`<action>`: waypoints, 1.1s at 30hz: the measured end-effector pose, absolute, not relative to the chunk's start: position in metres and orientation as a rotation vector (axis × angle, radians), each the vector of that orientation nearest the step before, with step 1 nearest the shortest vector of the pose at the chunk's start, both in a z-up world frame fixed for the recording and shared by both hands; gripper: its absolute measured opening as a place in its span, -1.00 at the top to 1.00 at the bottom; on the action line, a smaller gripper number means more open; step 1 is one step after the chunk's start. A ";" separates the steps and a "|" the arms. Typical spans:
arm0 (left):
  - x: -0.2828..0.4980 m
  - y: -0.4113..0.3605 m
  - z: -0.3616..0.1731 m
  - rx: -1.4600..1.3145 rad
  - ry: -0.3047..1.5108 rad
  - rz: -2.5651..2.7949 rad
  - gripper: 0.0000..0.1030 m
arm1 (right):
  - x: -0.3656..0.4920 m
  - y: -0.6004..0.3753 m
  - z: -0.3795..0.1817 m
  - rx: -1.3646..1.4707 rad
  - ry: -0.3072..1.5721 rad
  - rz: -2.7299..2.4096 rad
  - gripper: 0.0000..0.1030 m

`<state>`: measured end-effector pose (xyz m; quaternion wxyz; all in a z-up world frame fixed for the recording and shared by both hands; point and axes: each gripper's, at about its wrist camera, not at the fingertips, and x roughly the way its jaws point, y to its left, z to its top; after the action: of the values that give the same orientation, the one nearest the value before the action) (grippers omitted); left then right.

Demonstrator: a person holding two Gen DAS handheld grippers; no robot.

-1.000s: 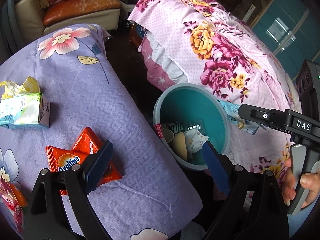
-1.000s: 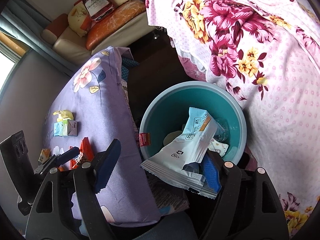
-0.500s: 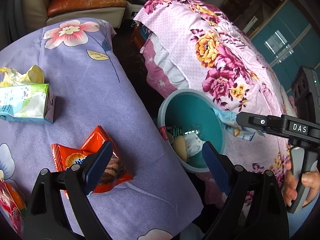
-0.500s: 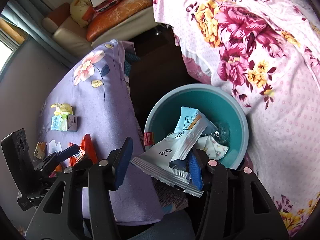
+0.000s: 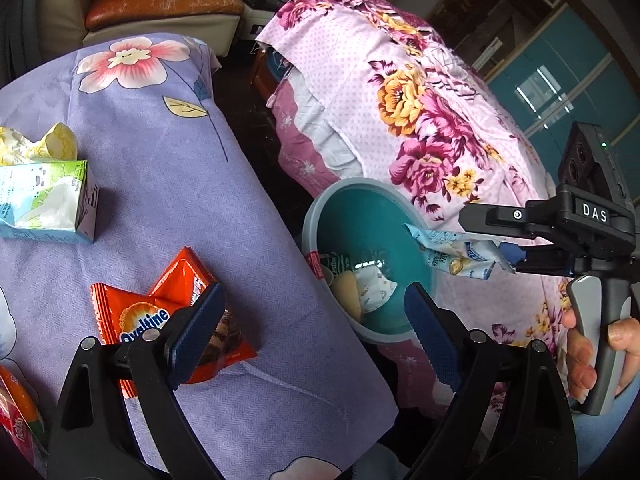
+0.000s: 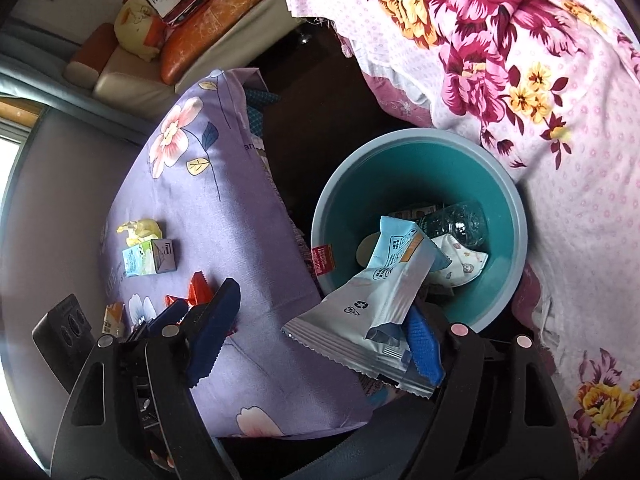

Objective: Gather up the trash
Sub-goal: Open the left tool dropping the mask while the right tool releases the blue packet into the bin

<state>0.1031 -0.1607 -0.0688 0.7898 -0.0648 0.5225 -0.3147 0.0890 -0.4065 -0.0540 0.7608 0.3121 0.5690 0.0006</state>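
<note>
The left gripper (image 5: 310, 328) is seen with its jaws spread wide and empty, poised over the edge of the purple cloth (image 5: 168, 184), one finger overlapping the orange Ovaltine wrapper (image 5: 160, 312). The right gripper (image 6: 320, 336) is also spread, yet a pale blue wrapper (image 6: 384, 292) lies against its right finger above the teal bin (image 6: 516, 216); whether it is pinched cannot be told. Only the right wrist view reveals a clear bottle (image 6: 460, 224) inside the bin. Only the left wrist view shows the hand (image 5: 592, 356) on the right tool's handle. A milk carton (image 5: 44, 200) rests on the cloth.
</note>
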 end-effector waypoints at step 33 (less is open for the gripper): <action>0.074 -0.252 -0.078 -0.286 1.141 -0.779 -0.77 | 0.060 -0.437 -0.073 1.009 1.133 0.050 -0.47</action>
<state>0.0742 -0.2516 -0.0783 0.7613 -0.1314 0.5244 -0.3579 0.0604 -0.4373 -0.0726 0.7255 0.4576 0.5136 0.0225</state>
